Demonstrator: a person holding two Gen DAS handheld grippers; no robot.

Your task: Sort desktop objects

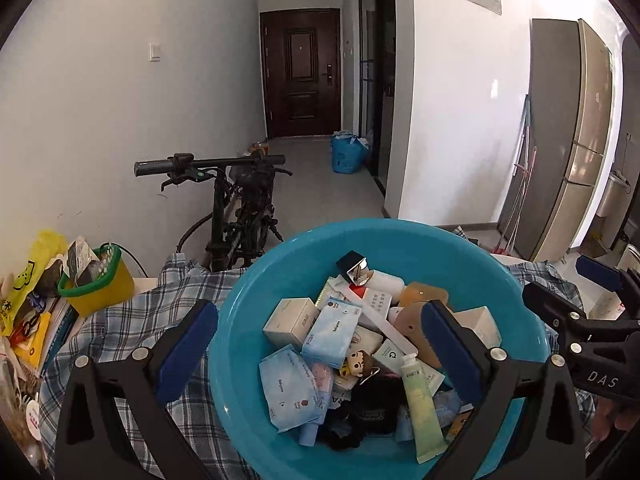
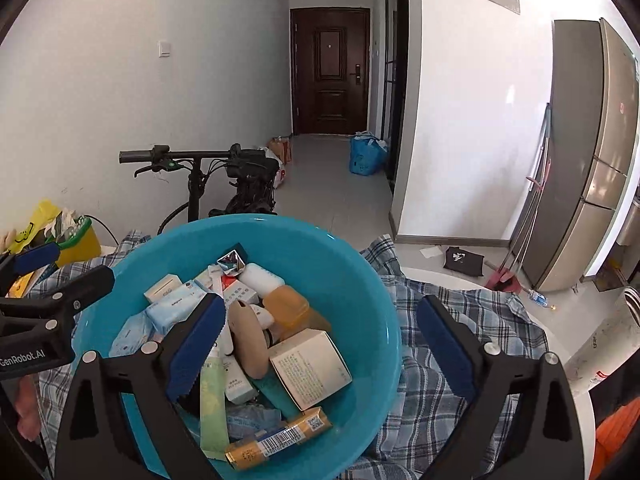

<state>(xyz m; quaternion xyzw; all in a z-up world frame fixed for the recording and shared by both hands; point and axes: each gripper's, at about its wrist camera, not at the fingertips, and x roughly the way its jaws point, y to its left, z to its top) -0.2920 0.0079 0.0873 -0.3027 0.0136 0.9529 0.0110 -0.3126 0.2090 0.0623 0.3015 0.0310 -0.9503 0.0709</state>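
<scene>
A blue plastic basin (image 1: 280,264) sits on a plaid cloth and also shows in the right wrist view (image 2: 360,280). It is piled with small items: tissue packs (image 1: 336,330), white boxes (image 2: 310,366), a green tube (image 1: 420,404), a doll figure (image 1: 357,362), an orange soap box (image 2: 286,306) and a gold bar pack (image 2: 280,434). My left gripper (image 1: 320,348) is open and empty, hovering over the basin. My right gripper (image 2: 320,344) is open and empty over the basin's right half. Each gripper shows at the edge of the other's view.
The plaid cloth (image 2: 440,400) covers a white round table (image 2: 576,392). A yellow bin with a green rim (image 1: 98,282) and books stand at the left. A bicycle (image 1: 240,200) stands behind the table. A fridge (image 2: 588,152) is at right.
</scene>
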